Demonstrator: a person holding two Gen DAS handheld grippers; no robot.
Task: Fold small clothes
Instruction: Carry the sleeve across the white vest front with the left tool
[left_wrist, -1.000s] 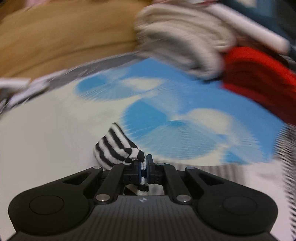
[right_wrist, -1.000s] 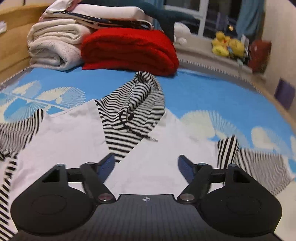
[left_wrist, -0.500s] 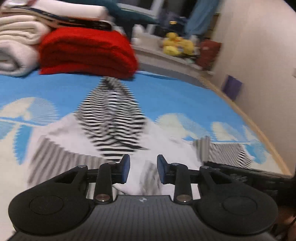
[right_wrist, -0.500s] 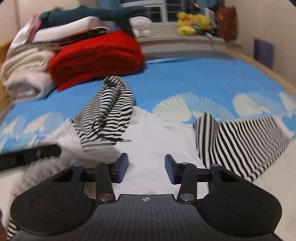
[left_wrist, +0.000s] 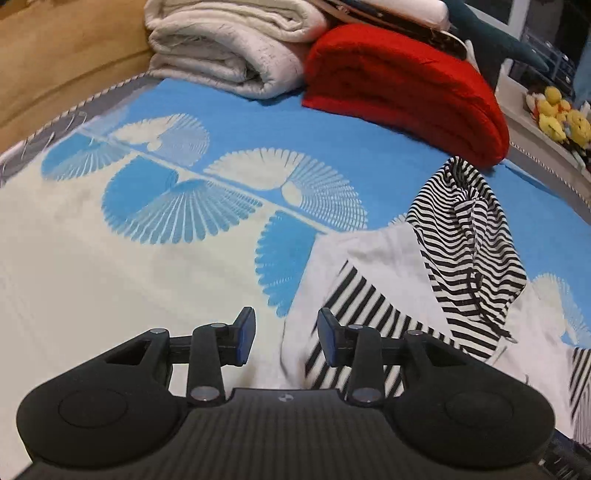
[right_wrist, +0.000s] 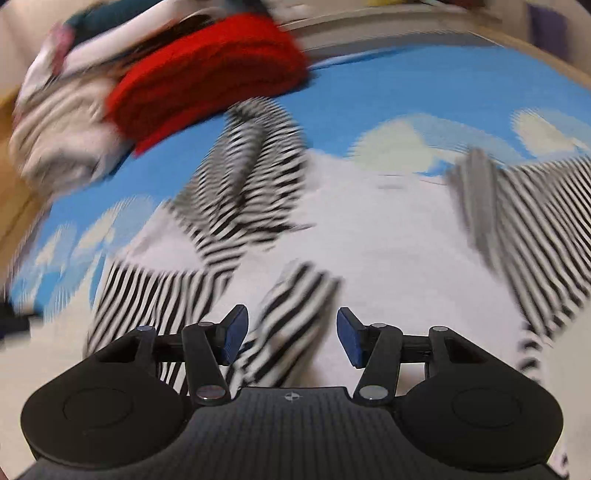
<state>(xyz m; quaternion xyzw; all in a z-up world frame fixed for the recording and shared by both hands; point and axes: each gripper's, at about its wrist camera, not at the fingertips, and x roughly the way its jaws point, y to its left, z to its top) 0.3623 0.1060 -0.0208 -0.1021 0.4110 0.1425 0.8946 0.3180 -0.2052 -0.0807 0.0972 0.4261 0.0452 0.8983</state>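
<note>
While both grippers gape, striped hoodie (left_wrist: 469, 254) on bedspread (left_wrist: 147, 280), folded sleeve.

— What's the hoodie (left_wrist: 469, 254) made of?

— I read thin, soft knit cloth: matt white body, black-and-white striped hood and sleeves. It lies on a bedspread (left_wrist: 229, 114) of flat woven cloth, printed, no sheen.

— The piles behind?

— I see a red blanket (left_wrist: 402, 88), fuzzy and thick, and a cream quilt (left_wrist: 229, 48), stitched, slightly rough.

— My tools?

— Left gripper (left_wrist: 286, 334): matt black plastic, ribbed housing, shiny metal pins, smooth blue pads.
</note>
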